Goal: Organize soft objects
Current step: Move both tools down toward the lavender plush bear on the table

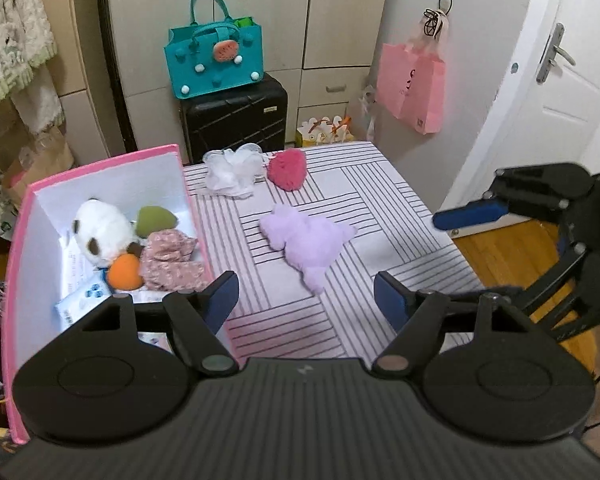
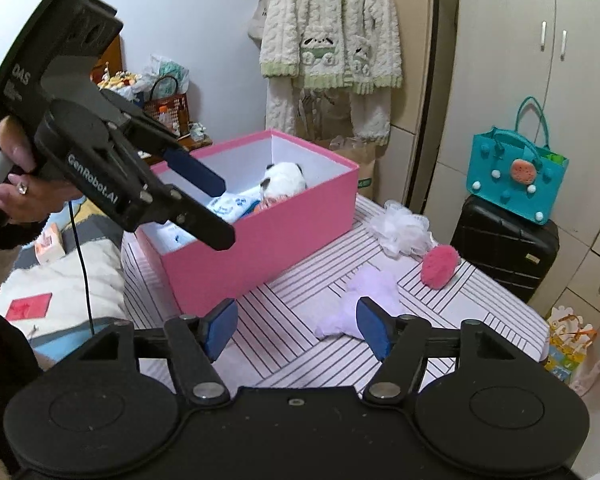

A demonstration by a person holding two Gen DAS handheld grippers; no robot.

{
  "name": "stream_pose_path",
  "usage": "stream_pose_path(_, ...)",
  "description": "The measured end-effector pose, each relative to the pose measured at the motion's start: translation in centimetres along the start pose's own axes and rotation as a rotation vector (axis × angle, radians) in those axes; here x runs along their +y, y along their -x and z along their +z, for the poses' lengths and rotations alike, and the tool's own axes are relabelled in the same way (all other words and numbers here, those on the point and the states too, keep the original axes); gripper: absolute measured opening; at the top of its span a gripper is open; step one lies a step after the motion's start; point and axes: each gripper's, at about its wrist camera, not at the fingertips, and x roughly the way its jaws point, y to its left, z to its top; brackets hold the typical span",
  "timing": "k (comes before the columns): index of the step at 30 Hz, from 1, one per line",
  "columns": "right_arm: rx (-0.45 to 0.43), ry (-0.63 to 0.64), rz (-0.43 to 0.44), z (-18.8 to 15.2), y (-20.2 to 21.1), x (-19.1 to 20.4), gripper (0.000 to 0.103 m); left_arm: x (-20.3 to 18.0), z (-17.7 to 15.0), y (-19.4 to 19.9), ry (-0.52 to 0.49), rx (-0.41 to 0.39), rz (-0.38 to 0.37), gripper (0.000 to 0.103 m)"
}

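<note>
Reading along the side of the left gripper (image 2: pixel 204 216) in the right wrist view, white letters spell "GenRobot.AI", and "DAS" stands on its upper body; no other writing is legible. A hand (image 2: pixel 18 184) with a ring grips its handle. Its jaws stand wide apart and hold nothing, hovering over the near end of the pink box (image 2: pixel 260 240). The right gripper (image 2: pixel 296 326) also has its jaws spread wide and empty, above the near edge of the desk (image 2: pixel 284 344), which wears a striped cloth.

The pink box stands along the desk's left edge as the left wrist view shows it. Inside lie a white panda plush (image 1: pixel 100 232), a green sponge (image 1: pixel 156 220), an orange sponge (image 1: pixel 125 274), a floral pink cloth (image 1: pixel 170 260) and a blue-printed white packet (image 1: pixel 82 300).

Outside the box, a lilac plush (image 1: pixel 306 242) lies near the desk's middle, just beyond the right gripper's jaws. A white mesh pouf (image 1: pixel 232 174) and a red fluffy sponge (image 1: pixel 287 170) lie side by side near the far edge.
</note>
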Motion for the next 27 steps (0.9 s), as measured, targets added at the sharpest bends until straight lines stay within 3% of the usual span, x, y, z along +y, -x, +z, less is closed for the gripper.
stream_pose_path(7, 0.0, -0.011, 0.01, -1.9, -3.8, -3.0, 0.071, -1.0, 0.4, -4.2, 0.033, -0.008, -0.006, 0.074)
stream_pose_path(12, 0.005, 0.011, -0.016, -3.3, -6.2, -4.8, 0.072, -2.1, 0.6, -7.3, 0.103, -0.019, 0.072, 0.074)
stream_pose_path(17, 0.013, 0.031, 0.005, -4.6, -8.2, -6.4, 0.073, -2.4, 0.8, -10.2, 0.163, 0.007, 0.026, 0.074)
stream_pose_path(23, 0.008, 0.054, 0.021, -5.4, -10.4, -7.6, 0.073, -2.4, 0.9, -13.1, 0.211, 0.026, 0.075, 0.074)
stream_pose_path(27, -0.043, 0.075, 0.048, -5.7, -11.2, -8.3, 0.077, -2.2, 1.2, -14.1, 0.232, 0.022, 0.11, 0.074)
